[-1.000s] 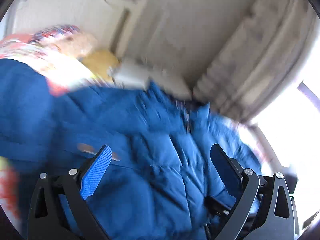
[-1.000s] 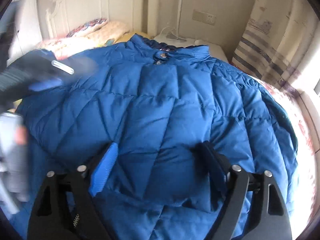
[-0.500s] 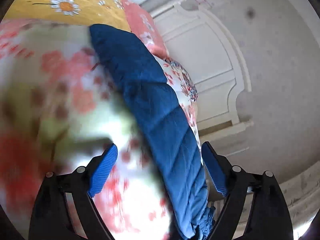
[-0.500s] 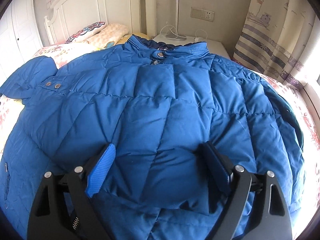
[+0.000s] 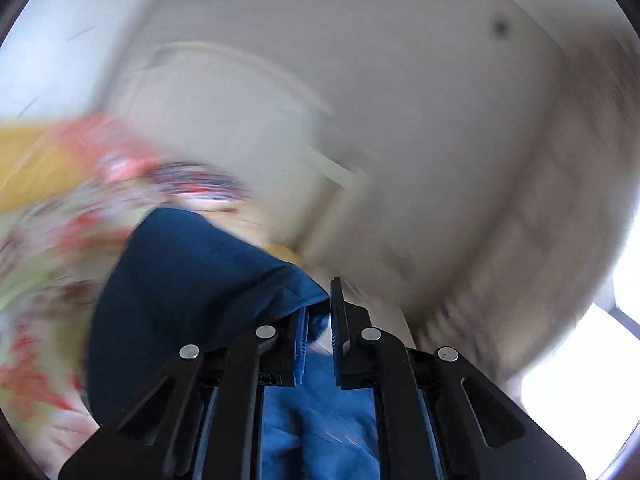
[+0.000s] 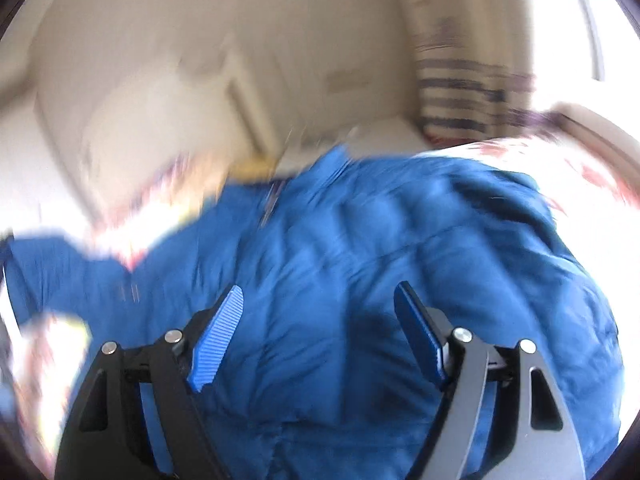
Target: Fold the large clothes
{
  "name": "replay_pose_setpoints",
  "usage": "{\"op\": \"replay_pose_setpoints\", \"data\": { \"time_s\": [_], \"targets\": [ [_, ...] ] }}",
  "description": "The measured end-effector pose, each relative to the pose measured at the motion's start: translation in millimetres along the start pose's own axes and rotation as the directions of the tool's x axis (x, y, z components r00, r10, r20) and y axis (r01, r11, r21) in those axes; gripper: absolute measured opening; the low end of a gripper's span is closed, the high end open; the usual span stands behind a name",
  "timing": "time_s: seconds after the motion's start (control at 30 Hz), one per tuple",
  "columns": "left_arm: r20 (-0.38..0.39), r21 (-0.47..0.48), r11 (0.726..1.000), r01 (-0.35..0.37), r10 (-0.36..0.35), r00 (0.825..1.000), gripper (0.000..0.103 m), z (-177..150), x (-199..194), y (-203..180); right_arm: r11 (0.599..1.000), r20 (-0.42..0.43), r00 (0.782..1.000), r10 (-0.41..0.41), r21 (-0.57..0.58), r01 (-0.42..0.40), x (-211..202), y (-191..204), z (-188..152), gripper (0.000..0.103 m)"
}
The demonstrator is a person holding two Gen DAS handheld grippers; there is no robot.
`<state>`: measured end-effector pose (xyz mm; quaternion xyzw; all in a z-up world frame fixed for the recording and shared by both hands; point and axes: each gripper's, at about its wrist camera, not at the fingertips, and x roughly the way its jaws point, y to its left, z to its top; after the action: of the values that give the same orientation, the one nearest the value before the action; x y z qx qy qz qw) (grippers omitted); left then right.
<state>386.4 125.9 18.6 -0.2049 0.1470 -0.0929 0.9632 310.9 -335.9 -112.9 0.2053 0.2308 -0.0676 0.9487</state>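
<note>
Left tool [image 5: 318,322]: jaws have just been closing, now pinched tight on a fold of the blue puffer jacket [image 6: 360,272]. In the left wrist view the cloth bunches dark between the pads and spills down between the arms. That view is heavily smeared.

Right tool [image 6: 320,336]: jaws have just narrowed a little, wide gap between the pads, nothing pressed between them. It hangs over the quilted front of the jacket; contact with the cloth can't be told.

Jacket lies spread across the bed, collar toward the white headboard [image 6: 132,128], one sleeve [image 6: 64,272] stretched out to the left edge of the right view.

Around it:
- floral bedsheet [image 6: 592,168] showing at the right and lower left of the jacket
- patterned pillow [image 5: 192,184] and a yellow patch [image 5: 28,168] beyond the sleeve, blurred
- striped curtain [image 6: 468,92] right of the headboard, bright window beside it

Nothing lies on top of the jacket.
</note>
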Motion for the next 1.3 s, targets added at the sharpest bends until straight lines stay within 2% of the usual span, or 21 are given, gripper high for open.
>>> {"op": "replay_pose_setpoints", "data": {
  "time_s": [0.07, 0.1, 0.17, 0.27, 0.3, 0.37, 0.43, 0.5, 0.57, 0.67, 0.73, 0.77, 0.8, 0.83, 0.87, 0.9, 0.97, 1.03, 1.17, 1.2, 1.3],
  "targets": [
    [-0.103, 0.229, 0.971, 0.065, -0.043, 0.994, 0.007, -33.9, 24.3, -79.3, 1.000, 0.106, 0.994, 0.011, 0.027, -0.014, -17.5, -5.1, 0.3, 0.077],
    [-0.186, 0.311, 0.943, 0.120, -0.063, 0.981, 0.007, -56.4, 38.9, -112.5, 0.999, 0.139, 0.990, 0.014, 0.035, -0.019, -23.5, -6.9, -0.2, 0.077],
    [-0.339, 0.401, 0.893, 0.205, -0.063, 0.939, 0.007, -104.1, 67.7, -157.4, 0.996, 0.183, 0.983, 0.026, 0.080, -0.041, -32.5, -16.3, -0.4, 0.077],
    [-0.506, 0.505, 0.819, 0.273, 0.024, 0.862, 0.007, -181.3, 103.8, -191.5, 0.983, 0.223, 0.974, 0.031, 0.172, -0.070, -41.3, -38.6, 1.5, 0.077],
    [-0.546, 0.505, 0.816, 0.282, 0.049, 0.837, 0.007, -200.1, 114.1, -191.4, 0.974, 0.229, 0.973, 0.041, 0.208, -0.090, -42.8, -46.7, 1.2, 0.077],
    [-0.588, 0.490, 0.826, 0.278, 0.078, 0.805, 0.008, -216.9, 126.8, -184.8, 0.965, 0.229, 0.972, 0.045, 0.243, -0.102, -44.6, -56.6, 2.0, 0.078],
    [-0.610, 0.441, 0.847, 0.296, 0.041, 0.791, 0.008, -211.9, 127.1, -177.9, 0.962, 0.226, 0.973, 0.051, 0.251, -0.108, -44.1, -60.2, 1.8, 0.078],
    [-0.635, 0.417, 0.849, 0.325, 0.017, 0.772, 0.008, -203.3, 125.6, -171.6, 0.968, 0.219, 0.974, 0.050, 0.231, -0.102, -42.4, -57.1, 2.6, 0.078],
    [-0.625, 0.426, 0.842, 0.332, 0.008, 0.781, 0.008, -186.4, 112.0, -169.3, 0.975, 0.208, 0.977, 0.053, 0.201, -0.096, -39.7, -47.7, 1.7, 0.078],
    [-0.543, 0.386, 0.847, 0.366, -0.112, 0.832, 0.008, -161.5, 52.8, -158.7, 0.980, 0.196, 0.979, 0.060, 0.173, -0.095, -38.5, -41.4, 0.8, 0.078],
    [-0.441, 0.288, 0.891, 0.351, -0.202, 0.875, 0.011, -134.3, 20.8, -124.7, 0.981, 0.192, 0.980, 0.059, 0.171, -0.092, -38.1, -39.0, -1.6, 0.078],
    [-0.404, 0.243, 0.911, 0.332, -0.216, 0.889, 0.017, -127.6, 10.3, -104.9, 0.982, 0.189, 0.980, 0.058, 0.168, -0.091, -37.1, -38.6, -1.8, 0.078],
    [-0.352, 0.172, 0.946, 0.275, -0.202, 0.914, 0.023, -119.7, 7.2, -78.1, 0.982, 0.185, 0.981, 0.059, 0.164, -0.090, -35.6, -37.7, -1.4, 0.078],
    [-0.320, 0.101, 0.977, 0.189, -0.147, 0.936, 0.028, -114.9, 10.2, -51.9, 0.984, 0.179, 0.982, 0.059, 0.154, -0.087, -34.4, -35.5, -1.4, 0.078],
    [-0.322, 0.015, 0.998, 0.060, -0.052, 0.945, 0.028, -112.1, 17.6, -20.3, 0.987, 0.173, 0.983, 0.058, 0.141, -0.083, -33.6, -32.4, -1.6, 0.078],
    [-0.355, -0.062, 0.996, -0.059, 0.033, 0.934, 0.028, -112.4, 25.2, 7.8, 0.989, 0.165, 0.985, 0.058, 0.123, -0.079, -32.3, -28.5, -1.7, 0.078],
    [-0.405, -0.118, 0.981, -0.154, 0.094, 0.909, 0.027, -116.9, 35.8, 36.4, 0.995, 0.147, 0.988, 0.054, 0.079, -0.066, -29.1, -19.0, -2.7, 0.078],
    [-0.426, -0.045, 0.981, -0.189, 0.152, 0.892, 0.027, -123.0, 46.7, 36.1, 0.998, 0.133, 0.990, 0.053, 0.033, -0.057, -26.9, -9.9, -3.7, 0.078],
    [-0.466, 0.142, 0.972, -0.185, 0.231, 0.854, 0.028, -147.0, 66.6, 16.7, 0.996, 0.093, 0.992, 0.082, -0.034, -0.079, -21.6, 4.2, -5.6, 0.078],
    [-0.472, 0.153, 0.971, -0.186, 0.237, 0.849, 0.028, -147.3, 68.2, 16.6, 0.995, 0.084, 0.993, 0.087, -0.051, -0.083, -20.6, 8.0, -6.2, 0.078],
    [-0.484, 0.105, 0.980, -0.170, 0.200, 0.852, 0.030, -147.6, 69.5, 25.4, 0.975, 0.001, 0.993, 0.116, -0.190, -0.114, -13.5, 38.8, -11.2, 0.079]
  ]
}}
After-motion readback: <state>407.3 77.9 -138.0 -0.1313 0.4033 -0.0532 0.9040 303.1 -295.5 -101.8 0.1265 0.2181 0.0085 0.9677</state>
